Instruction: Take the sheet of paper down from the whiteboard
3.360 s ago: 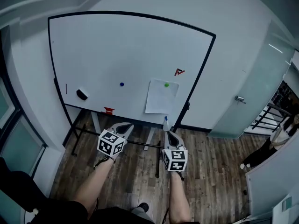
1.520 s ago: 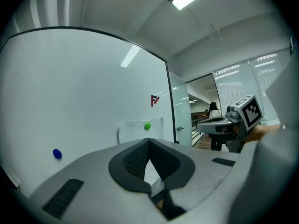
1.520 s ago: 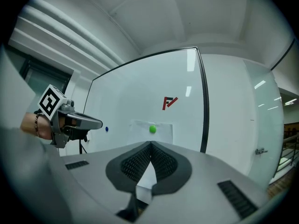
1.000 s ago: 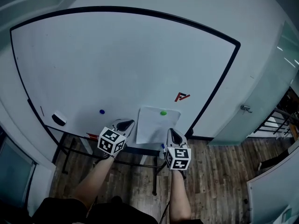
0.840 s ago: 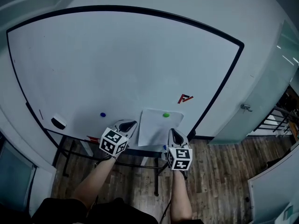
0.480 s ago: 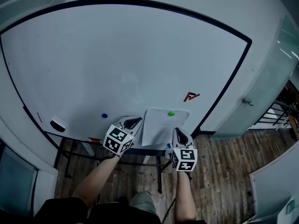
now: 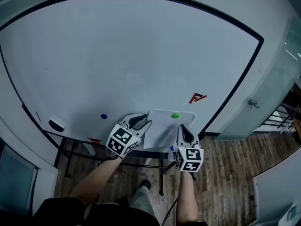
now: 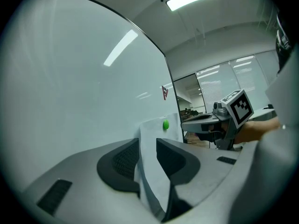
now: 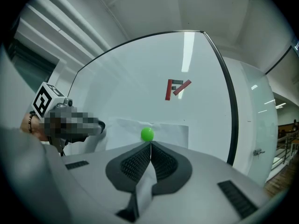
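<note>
**Sheet of paper** held low on the whiteboard by one green magnet near its top edge. **Left gripper**: jaws parted, with the sheet's left edge standing between the pads but not pinched. **Right gripper**: jaws closed, apparently nipping the lower right margin, though the edge-on view leaves this uncertain. The sheet is probably light, limp and easily torn. It is best held by its margins and slid from under the magnet, not tugged outward.
</note>
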